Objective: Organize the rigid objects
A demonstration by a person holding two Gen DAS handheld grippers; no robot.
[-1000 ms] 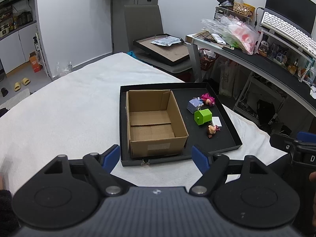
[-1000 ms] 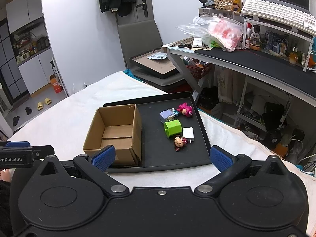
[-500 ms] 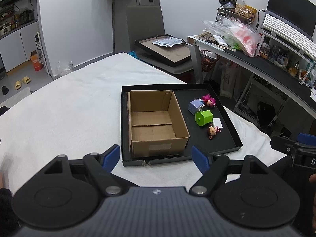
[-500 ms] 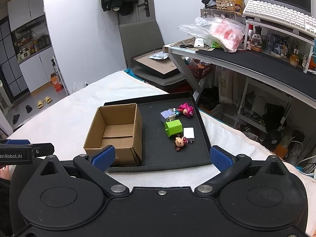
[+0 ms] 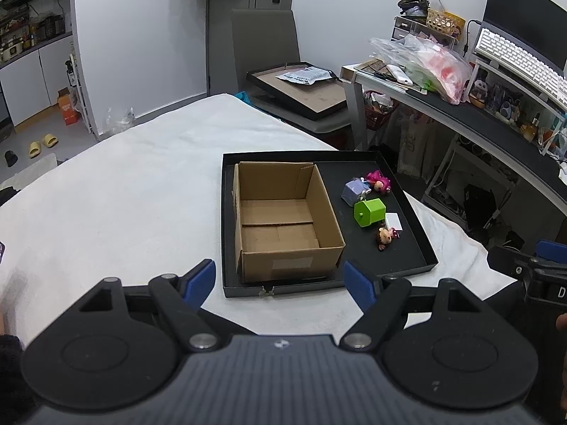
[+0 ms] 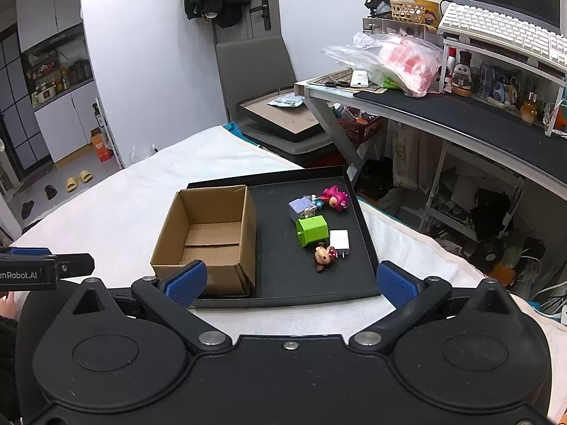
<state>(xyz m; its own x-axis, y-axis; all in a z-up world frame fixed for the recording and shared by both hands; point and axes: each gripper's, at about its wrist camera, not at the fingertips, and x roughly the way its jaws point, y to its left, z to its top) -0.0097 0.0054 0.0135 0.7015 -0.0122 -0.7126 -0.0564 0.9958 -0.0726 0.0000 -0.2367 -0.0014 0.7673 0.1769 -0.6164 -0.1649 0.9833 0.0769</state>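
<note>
Both my claws, left claw (image 5: 280, 279) and right claw (image 6: 288, 283), hang open and empty; beside the cardboard box (image 5: 283, 219), the green cube (image 5: 369, 212) looks light, stiff, best pinched across flat sides.

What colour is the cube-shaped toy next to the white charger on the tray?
Bright green, clearest in the right wrist view.

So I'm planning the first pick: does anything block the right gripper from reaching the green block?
Nothing visible does. The right gripper is open, short of the tray, and the green block lies beyond bare tray floor, with the small doll just right of that line.
</note>
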